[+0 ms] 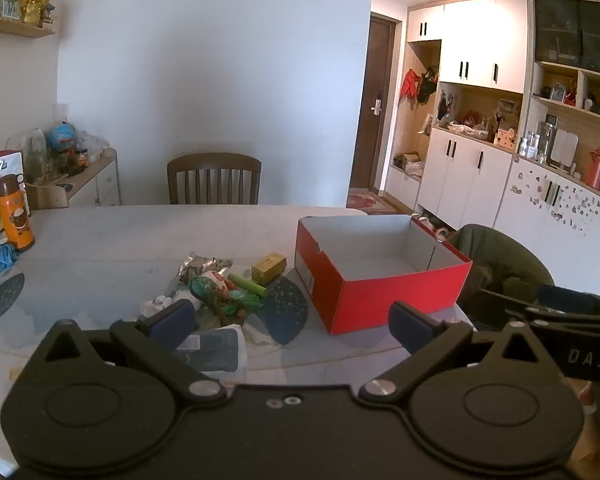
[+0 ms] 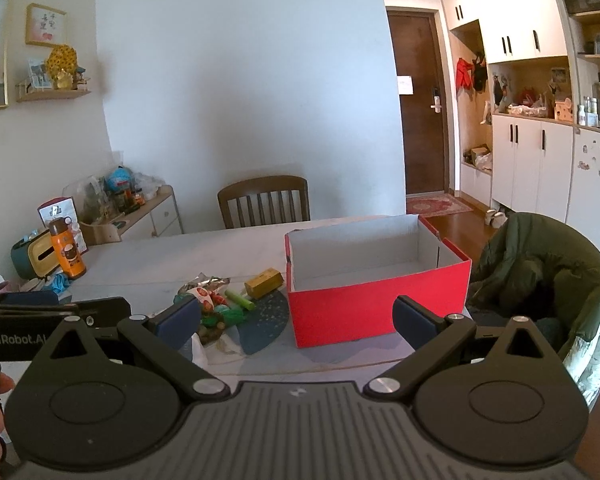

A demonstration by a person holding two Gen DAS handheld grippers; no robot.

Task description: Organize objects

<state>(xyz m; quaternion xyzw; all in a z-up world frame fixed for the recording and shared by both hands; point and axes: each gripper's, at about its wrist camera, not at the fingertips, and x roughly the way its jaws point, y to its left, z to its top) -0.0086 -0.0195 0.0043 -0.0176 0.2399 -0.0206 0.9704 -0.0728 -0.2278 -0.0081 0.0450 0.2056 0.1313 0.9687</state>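
Nearest to each camera is its own gripper. Both the left gripper [image 1: 292, 322] and the right gripper [image 2: 296, 320] have their jaws spread wide and hold nothing; they hang above the near edge of the table [image 1: 140, 232], side by side, well short of any object.

On the table, a small pile of loose things lies to the left of a red box [image 1: 384, 300]: a crumpled foil packet [image 1: 202, 265], a yellow carton [image 1: 269, 266], a green tube [image 1: 247, 284] and a colourful wrapper [image 1: 210, 286], touching or overlapping each other. A flat dark pouch [image 1: 216, 350] lies closer to the left gripper.

The box stands open and looks empty, with its opening up and just beside the pile, probably so that things can be dropped in with a short move. Nothing seems sorted yet. The wide jaws suit a first grasp, most likely on the carton, which has firm flat sides.
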